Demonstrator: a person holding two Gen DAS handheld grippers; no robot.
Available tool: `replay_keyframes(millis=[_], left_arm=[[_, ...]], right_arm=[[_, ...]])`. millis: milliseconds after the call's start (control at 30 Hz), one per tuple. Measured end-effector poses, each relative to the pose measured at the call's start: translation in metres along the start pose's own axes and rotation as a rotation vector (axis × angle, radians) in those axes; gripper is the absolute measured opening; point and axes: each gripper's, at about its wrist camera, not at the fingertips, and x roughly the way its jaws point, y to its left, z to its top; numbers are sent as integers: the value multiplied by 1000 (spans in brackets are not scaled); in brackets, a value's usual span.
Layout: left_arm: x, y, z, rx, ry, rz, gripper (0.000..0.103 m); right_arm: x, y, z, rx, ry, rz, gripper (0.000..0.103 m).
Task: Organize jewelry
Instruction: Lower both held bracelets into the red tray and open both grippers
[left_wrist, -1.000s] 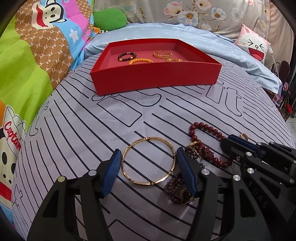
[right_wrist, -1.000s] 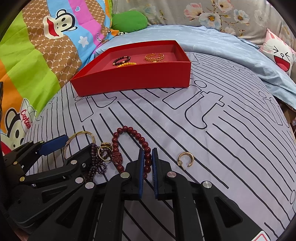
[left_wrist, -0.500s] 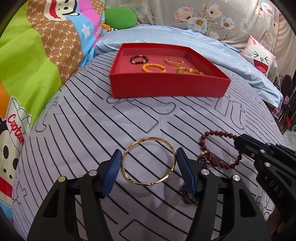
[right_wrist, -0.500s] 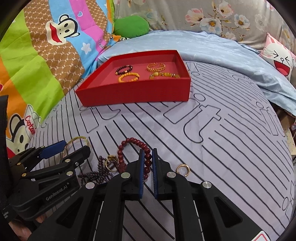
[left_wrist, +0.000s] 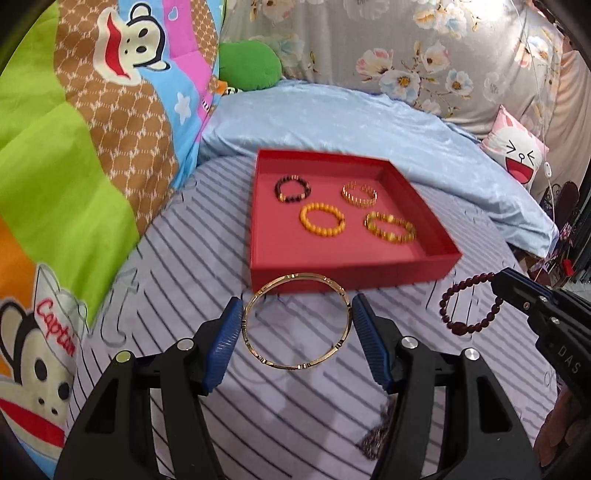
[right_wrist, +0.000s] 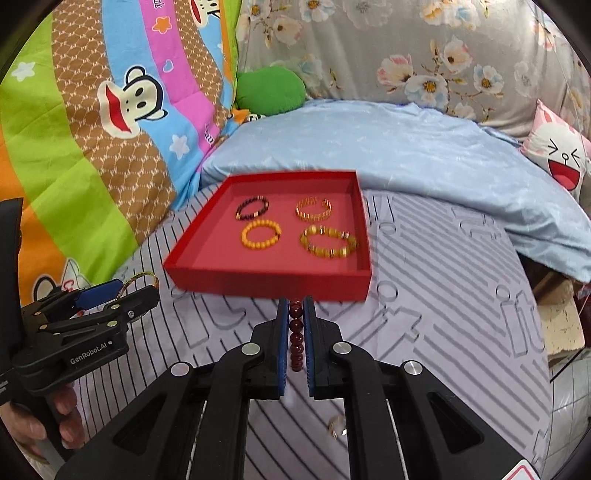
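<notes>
Far left: cartoon-monkey quilt (left_wrist: 92, 155) bunched along the bed edge, green plush (left_wrist: 249, 64) behind it. I'm over the striped grey sheet (left_wrist: 177, 266) w/ both tools up off the bed.

My left hand-held gripper (left_wrist: 297, 328) has the thin gold bangle (left_wrist: 297, 321) clamped across its width, blue pads (left_wrist: 225, 343) pressing on opposite sides of the ring, so the jaws sit fairly wide. Bangle is in the air, roughly flat, just short of the near wall of the red tray (left_wrist: 354, 273). In the right wrist view the same tool shows at lower left w/ my fingers (right_wrist: 66, 421) wrapped round its handle.

Tray sits mid-bed on the sheet. 4 bracelets inside, laid apart in 2 rows: dark bead bracelet (left_wrist: 292, 189) back left, gold link bracelet (left_wrist: 359, 193) back right, orange bead bracelet (left_wrist: 322, 220) front left, amber bead bracelet (left_wrist: 389, 229) front right. Front strip of the tray floor is bare.

Right of that: my right hand-held gripper (right_wrist: 295, 332) is pinched tight on the dark red bead bracelet (left_wrist: 469, 304), beads stacked between the pads; seen from the left cam the loop hangs free from the tips, clear of the sheet, near the tray's front right corner.

Small gold ring (right_wrist: 338, 426) lies on the sheet below the right tool. A dark beaded piece (left_wrist: 376, 435) shows partly behind my left tool's right finger; can't tell what it is. Pale blue blanket (left_wrist: 369, 125) and cat-face cushion (left_wrist: 517, 151) beyond, far right.
</notes>
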Motion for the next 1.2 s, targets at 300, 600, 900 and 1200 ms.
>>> replay_keyframes(millis=[300,600,900,1200], left_arm=[[22,-15,66,39,-64,-9,58],[78,-22,79,29,-14,-40,58],[121,-21,62,40,65,-8,58],[131,-16,54,38,78,10,58]], right_arm=[[31,6,67,9,-36,74,7],[97,-4,65,87,81,156,7],[130,-21,42,72,147,59,7],[147,-12,37,21,179,24,8]])
